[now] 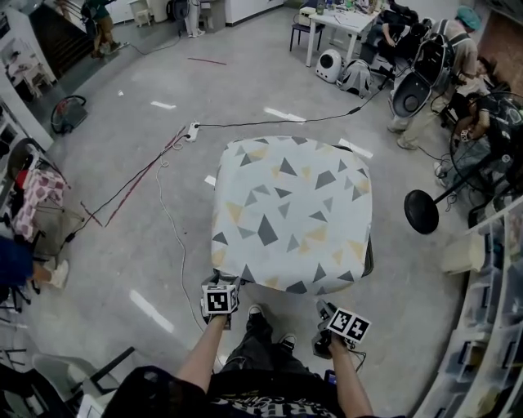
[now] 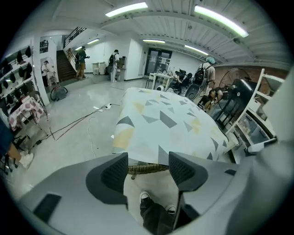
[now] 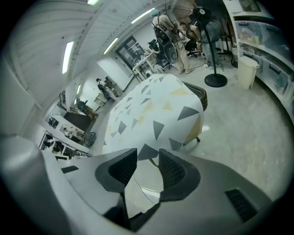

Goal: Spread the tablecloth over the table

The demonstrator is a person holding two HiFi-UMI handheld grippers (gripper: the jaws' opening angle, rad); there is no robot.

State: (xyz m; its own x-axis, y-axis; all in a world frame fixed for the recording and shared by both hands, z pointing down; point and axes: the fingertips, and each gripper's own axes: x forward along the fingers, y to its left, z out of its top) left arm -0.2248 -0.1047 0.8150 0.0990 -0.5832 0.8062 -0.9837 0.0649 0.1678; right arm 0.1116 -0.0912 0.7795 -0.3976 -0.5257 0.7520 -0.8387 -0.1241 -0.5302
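Note:
The tablecloth [image 1: 290, 212], white with grey and yellow triangles, lies over the whole table and hangs down its sides. My left gripper [image 1: 221, 289] is just off the cloth's near left corner, and my right gripper [image 1: 327, 310] just off the near right corner. In the left gripper view the left gripper [image 2: 148, 170] stands open, the tablecloth [image 2: 165, 124] hem beyond its pads and only floor and shoes between them. In the right gripper view the right gripper [image 3: 148, 167] is open too, with the tablecloth [image 3: 147, 110] corner past its tips. Neither touches the cloth.
Cables [image 1: 139, 175] and a power strip [image 1: 193, 131] run across the floor to the left. A floor fan [image 1: 422, 211] stands at the right, by shelving [image 1: 490, 326]. People sit and stand around a white table [image 1: 343, 20] at the back. My shoes [image 1: 255, 312] are by the table's near edge.

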